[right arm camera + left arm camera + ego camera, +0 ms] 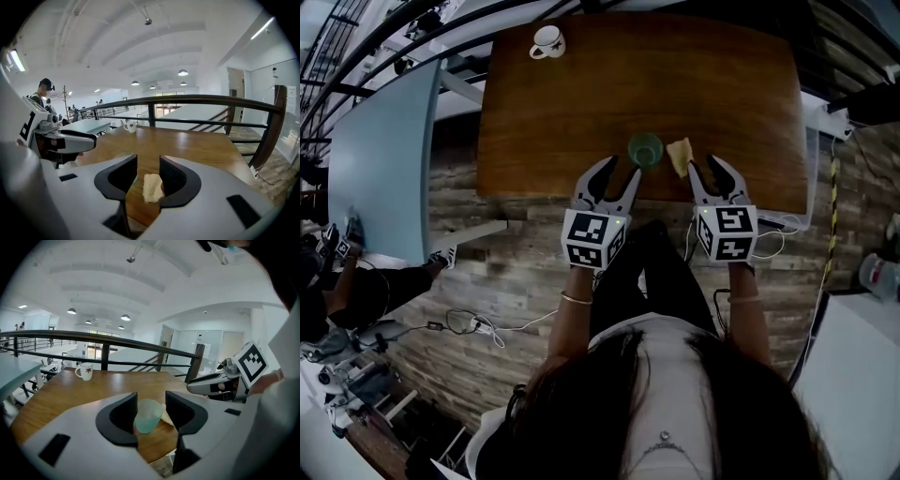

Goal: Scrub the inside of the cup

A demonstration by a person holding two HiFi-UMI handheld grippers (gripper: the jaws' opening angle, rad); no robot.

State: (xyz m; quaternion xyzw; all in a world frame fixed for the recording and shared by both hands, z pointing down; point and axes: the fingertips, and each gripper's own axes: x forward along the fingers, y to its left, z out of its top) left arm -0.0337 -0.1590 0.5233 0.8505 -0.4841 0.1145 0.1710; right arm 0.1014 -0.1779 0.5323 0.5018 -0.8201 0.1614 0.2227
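A translucent green cup [645, 150] stands upright near the wooden table's front edge, with a pale yellow sponge [680, 156] lying just right of it. My left gripper [619, 178] hovers at that edge, just short of the cup, jaws open and empty. In the left gripper view the cup [149, 416] shows in the gap of the gripper [150, 408], untouched. My right gripper [706, 173] sits just right of the sponge, also open. In the right gripper view the sponge [152, 187] lies flat ahead of the gripper [148, 173], close to the right jaw.
A white mug [547, 42] with a red mark stands at the table's [722, 84] far left corner. A dark railing [197, 99] runs behind the table. A pale blue table [380, 159] stands to the left, with a person seated at the picture's left edge.
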